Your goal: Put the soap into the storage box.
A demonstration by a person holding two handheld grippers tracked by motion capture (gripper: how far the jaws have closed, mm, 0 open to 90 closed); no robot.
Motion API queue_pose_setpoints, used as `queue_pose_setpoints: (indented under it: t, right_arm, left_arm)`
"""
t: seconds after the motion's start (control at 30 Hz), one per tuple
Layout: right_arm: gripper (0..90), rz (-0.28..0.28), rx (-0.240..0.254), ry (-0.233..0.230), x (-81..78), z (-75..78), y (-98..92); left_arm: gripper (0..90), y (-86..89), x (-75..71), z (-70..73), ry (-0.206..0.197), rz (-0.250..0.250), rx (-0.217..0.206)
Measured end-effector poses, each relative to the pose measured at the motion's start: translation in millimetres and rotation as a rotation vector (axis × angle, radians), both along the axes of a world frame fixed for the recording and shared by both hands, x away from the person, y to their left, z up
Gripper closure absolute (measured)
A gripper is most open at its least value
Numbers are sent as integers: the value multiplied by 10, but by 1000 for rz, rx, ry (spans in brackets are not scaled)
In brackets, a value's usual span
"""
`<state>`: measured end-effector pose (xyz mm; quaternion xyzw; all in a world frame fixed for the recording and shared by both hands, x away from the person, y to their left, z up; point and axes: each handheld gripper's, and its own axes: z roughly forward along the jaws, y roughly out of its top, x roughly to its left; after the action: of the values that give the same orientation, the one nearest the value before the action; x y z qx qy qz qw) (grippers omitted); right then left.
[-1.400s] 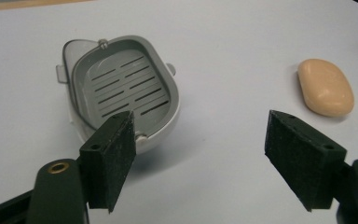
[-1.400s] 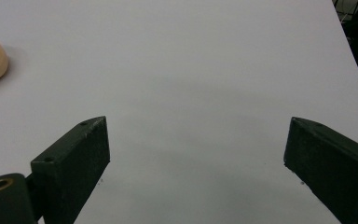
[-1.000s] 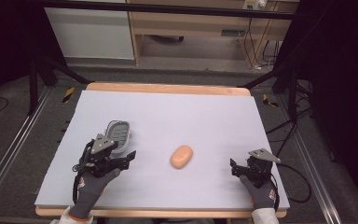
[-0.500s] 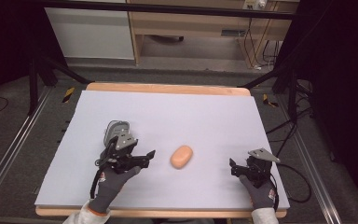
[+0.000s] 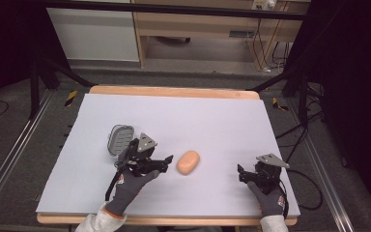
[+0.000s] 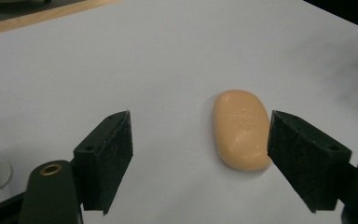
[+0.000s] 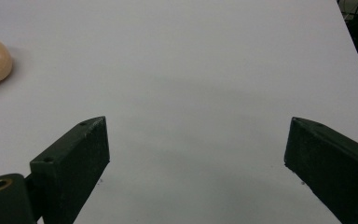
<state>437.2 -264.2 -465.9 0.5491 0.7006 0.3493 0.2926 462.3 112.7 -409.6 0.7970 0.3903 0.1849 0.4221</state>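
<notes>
Reaching for the soap (image 5: 188,162) at frame centre, left gripper (image 5: 166,162) jaws wide; next, straddle and close. Right gripper (image 5: 241,174) gapes, idle.

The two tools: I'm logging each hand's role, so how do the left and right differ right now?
The left tool sits close beside the orange soap, which lies between its open jaws in the left gripper view; the right tool is well apart from the soap, with bare table ahead. A grey soap dish lies behind the left, none by the right. Both are open.
</notes>
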Motion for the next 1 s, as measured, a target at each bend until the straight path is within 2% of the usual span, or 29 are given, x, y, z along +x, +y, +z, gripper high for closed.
queue_pose_setpoints:
  t: [0.3, 1.0]
  right_arm:
    - [68, 3, 2, 3, 5, -2, 4]
    - [68, 6, 3, 9, 11, -3, 9]
  left_arm:
    - [213, -193, 81, -88, 21, -16, 15]
    - [202, -522, 176, -221, 53, -57, 60]
